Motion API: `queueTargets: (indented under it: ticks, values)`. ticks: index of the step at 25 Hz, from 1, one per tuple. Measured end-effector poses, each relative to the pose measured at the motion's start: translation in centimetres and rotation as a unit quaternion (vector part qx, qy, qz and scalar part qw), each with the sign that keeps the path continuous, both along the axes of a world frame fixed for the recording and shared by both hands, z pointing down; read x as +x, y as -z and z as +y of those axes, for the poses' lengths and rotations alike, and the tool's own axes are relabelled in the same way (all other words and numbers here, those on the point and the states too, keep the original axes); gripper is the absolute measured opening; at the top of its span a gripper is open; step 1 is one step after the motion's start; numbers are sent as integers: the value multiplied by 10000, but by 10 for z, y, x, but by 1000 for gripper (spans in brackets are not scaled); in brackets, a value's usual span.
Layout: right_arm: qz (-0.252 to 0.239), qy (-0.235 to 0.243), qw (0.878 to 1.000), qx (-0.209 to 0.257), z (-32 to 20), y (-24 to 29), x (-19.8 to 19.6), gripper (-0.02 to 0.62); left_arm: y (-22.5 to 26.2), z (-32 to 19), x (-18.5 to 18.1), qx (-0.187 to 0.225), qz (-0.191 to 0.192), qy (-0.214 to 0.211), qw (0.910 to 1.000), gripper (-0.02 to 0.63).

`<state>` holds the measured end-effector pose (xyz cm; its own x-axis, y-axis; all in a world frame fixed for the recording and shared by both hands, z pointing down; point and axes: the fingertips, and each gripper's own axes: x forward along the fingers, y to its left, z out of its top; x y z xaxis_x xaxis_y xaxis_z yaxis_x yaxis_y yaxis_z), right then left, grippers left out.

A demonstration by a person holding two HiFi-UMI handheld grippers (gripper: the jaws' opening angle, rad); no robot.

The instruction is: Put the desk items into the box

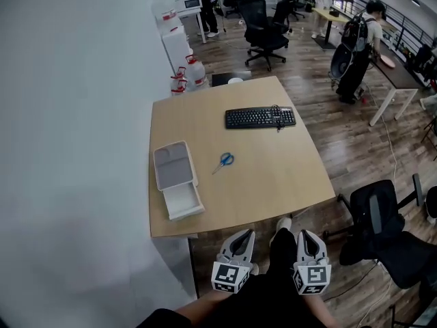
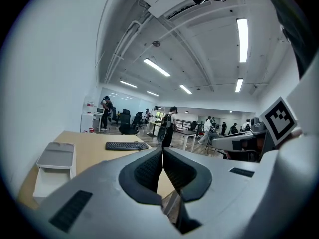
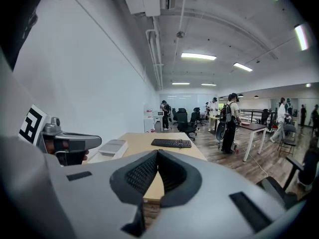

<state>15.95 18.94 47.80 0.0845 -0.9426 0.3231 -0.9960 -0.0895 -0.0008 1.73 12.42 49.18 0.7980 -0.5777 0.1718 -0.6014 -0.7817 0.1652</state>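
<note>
A light wooden desk (image 1: 259, 183) stands ahead of me. On it lie a black keyboard (image 1: 260, 117), blue-handled scissors (image 1: 223, 161) and an open white box (image 1: 183, 198) with its grey lid (image 1: 173, 164) laid back at the left edge. My left gripper (image 1: 238, 240) and right gripper (image 1: 305, 241) hang side by side below the desk's near edge, both shut with nothing between the jaws. The left gripper view shows its pads (image 2: 152, 171) pressed together, the box (image 2: 50, 176) and the keyboard (image 2: 126, 146) beyond. The right gripper view shows its own pads (image 3: 144, 173) closed too, and the keyboard (image 3: 171, 143).
A black office chair (image 1: 389, 241) stands at the desk's right corner. A white wall (image 1: 68, 149) runs along the left side. Water jugs (image 1: 186, 75), another chair (image 1: 266, 29), more desks and several people fill the far room.
</note>
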Motion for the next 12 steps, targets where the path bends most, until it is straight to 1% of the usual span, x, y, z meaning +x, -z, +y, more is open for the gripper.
queueTargets:
  ticks: [3,6,10,12]
  values:
    - [-83,143,9999,38,-21,-2,-1,60,-1,-22,-3,-15,-80,187,9998,18]
    - [-108,272,9996,49,-48,-7,7,60,-3,-49,-1,-1,-130,375,9992,18]
    - [-140,482,9986,138,-103,-10,27,60,-4,-93,16,68,-196,548,9983,18]
    - [-178,587,9979,192,-133,-8,38,60,-6,-115,27,-2,-231,613,9979,18]
